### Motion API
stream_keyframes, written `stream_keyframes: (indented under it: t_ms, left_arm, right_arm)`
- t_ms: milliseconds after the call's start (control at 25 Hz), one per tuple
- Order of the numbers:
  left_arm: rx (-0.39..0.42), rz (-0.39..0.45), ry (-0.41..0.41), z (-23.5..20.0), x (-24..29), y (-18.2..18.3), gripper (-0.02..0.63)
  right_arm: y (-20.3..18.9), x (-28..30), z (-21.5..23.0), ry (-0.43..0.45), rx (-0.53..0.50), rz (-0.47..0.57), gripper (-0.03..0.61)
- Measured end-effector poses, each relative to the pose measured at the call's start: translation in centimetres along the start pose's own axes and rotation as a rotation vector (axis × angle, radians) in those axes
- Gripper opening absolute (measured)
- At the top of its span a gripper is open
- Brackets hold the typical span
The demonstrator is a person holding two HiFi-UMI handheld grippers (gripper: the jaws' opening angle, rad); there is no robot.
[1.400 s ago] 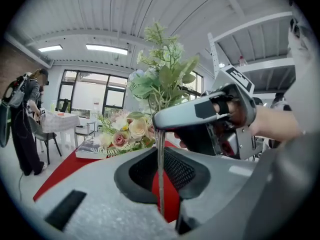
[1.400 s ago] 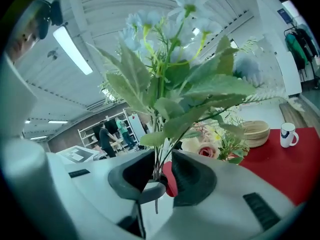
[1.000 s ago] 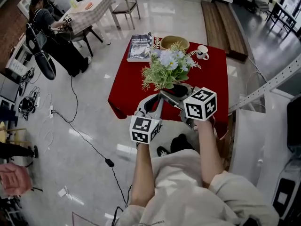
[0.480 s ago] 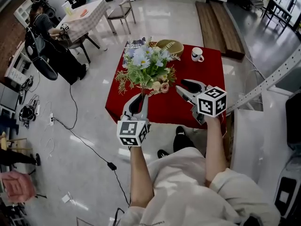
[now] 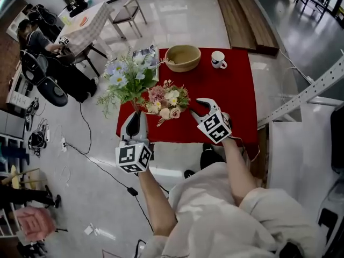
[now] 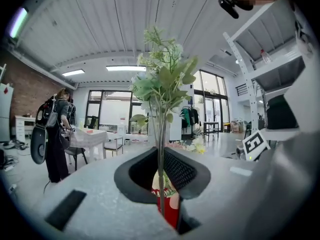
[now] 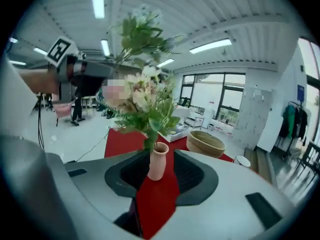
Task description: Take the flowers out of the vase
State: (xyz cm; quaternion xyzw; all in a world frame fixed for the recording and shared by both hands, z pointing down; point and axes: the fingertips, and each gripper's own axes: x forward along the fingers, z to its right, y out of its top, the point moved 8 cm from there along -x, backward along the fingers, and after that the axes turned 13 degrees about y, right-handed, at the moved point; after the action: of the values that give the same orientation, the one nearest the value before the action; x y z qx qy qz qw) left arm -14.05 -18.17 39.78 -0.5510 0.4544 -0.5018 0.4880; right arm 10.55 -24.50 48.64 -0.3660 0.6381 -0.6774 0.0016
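My left gripper (image 5: 134, 121) is shut on the thin stems of a green bunch with pale blue and white flowers (image 5: 122, 78). It holds that bunch upright, clear of the vase and out past the table's left edge. In the left gripper view the stems (image 6: 161, 176) are pinched between the jaws. A pink and cream bunch (image 5: 165, 101) still stands in the small terracotta vase (image 7: 157, 160) on the red tablecloth (image 5: 234, 104). My right gripper (image 5: 196, 107) is open just right of it, with the vase standing free in the gap at its fingertips.
A wicker bowl (image 5: 183, 58), a white mug (image 5: 217, 59) and a book (image 5: 145, 52) sit at the table's far side. A person (image 5: 37, 39) sits at another table far left. A cable (image 5: 91, 144) trails across the floor.
The left gripper drew the green and blue bunch up and leftward away from the vase. The right gripper came down and in toward the vase, which keeps the pink bunch.
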Motion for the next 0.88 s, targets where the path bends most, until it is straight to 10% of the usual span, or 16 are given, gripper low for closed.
stream_keyframes:
  t_ms: [320, 880]
  left_arm:
    - [-0.058, 0.011, 0.071, -1.4, 1.8, -1.3, 0.043]
    - [-0.065, 0.004, 0.104, -2.8, 5.2, -1.3, 0.043]
  right_arm:
    - [-0.3, 6.3, -0.9, 0.135, -0.182, -0.07, 0.147]
    - [1.3, 9.5, 2.1, 0.198, -0.169, -0.024, 0.167]
